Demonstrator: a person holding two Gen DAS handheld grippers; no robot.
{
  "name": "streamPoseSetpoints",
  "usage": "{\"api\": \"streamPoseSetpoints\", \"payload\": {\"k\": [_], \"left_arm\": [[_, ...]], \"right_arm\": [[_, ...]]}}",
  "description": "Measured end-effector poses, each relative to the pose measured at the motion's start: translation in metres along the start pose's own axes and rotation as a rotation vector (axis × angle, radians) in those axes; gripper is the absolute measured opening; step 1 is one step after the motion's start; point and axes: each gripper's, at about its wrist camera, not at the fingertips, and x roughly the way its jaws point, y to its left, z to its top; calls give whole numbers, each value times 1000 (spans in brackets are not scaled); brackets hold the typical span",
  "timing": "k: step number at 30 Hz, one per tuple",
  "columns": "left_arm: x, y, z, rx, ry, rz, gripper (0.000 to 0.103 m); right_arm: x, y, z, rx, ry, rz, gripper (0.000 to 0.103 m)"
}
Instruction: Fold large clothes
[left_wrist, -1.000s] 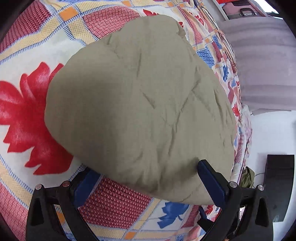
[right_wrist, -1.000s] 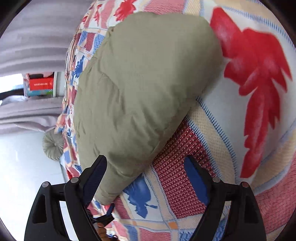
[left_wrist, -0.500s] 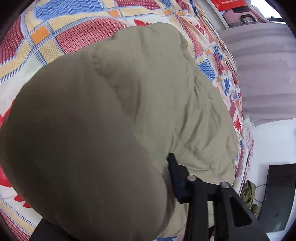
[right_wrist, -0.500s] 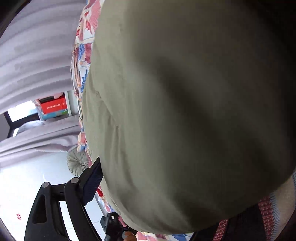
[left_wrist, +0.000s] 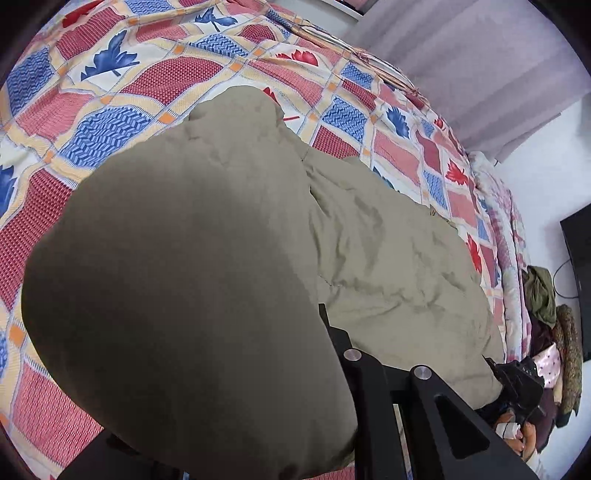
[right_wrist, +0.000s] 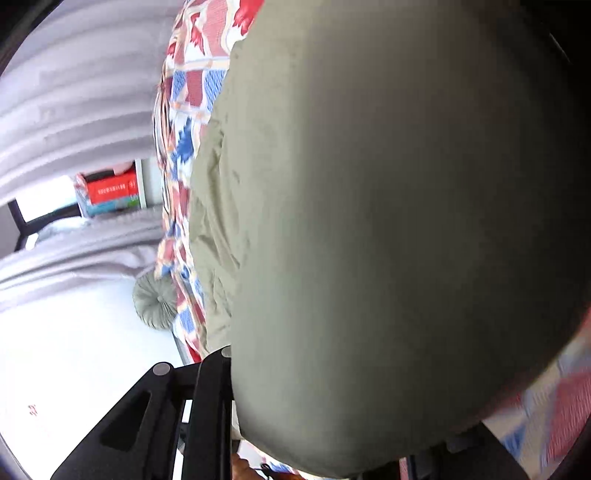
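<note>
Both grippers, left gripper (left_wrist: 332, 369) and right gripper (right_wrist: 229, 387), now closing, have pinched and lifted the khaki garment's (left_wrist: 388, 251) near edge; its unlifted length runs toward twelve o'clock.

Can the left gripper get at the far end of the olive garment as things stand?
Probably not. The left gripper is closing on the near edge of the olive garment, and the lifted fold billows in front of it, blocking the way to the far end on the patterned bedspread.

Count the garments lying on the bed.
1: the olive garment lies across the middle of the patterned bedspread, its near edge lifted toward the cameras. More could be hidden beneath it.
</note>
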Motion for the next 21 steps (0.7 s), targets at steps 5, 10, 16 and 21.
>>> {"api": "streamPoseSetpoints", "payload": {"k": [5, 10, 16, 21], "left_arm": [[-30, 19, -48, 0, 75, -5, 18], [-36, 47, -96, -21, 165, 10, 19], [-24, 69, -120, -59, 220, 68, 33], [-40, 80, -124, -53, 245, 191, 60]], "right_arm": [[-27, -21, -46, 32, 32, -29, 23], [-49, -56, -91, 94, 55, -62, 23], [-43, -80, -107, 125, 61, -108, 33], [-44, -60, -108, 117, 54, -191, 42]]}}
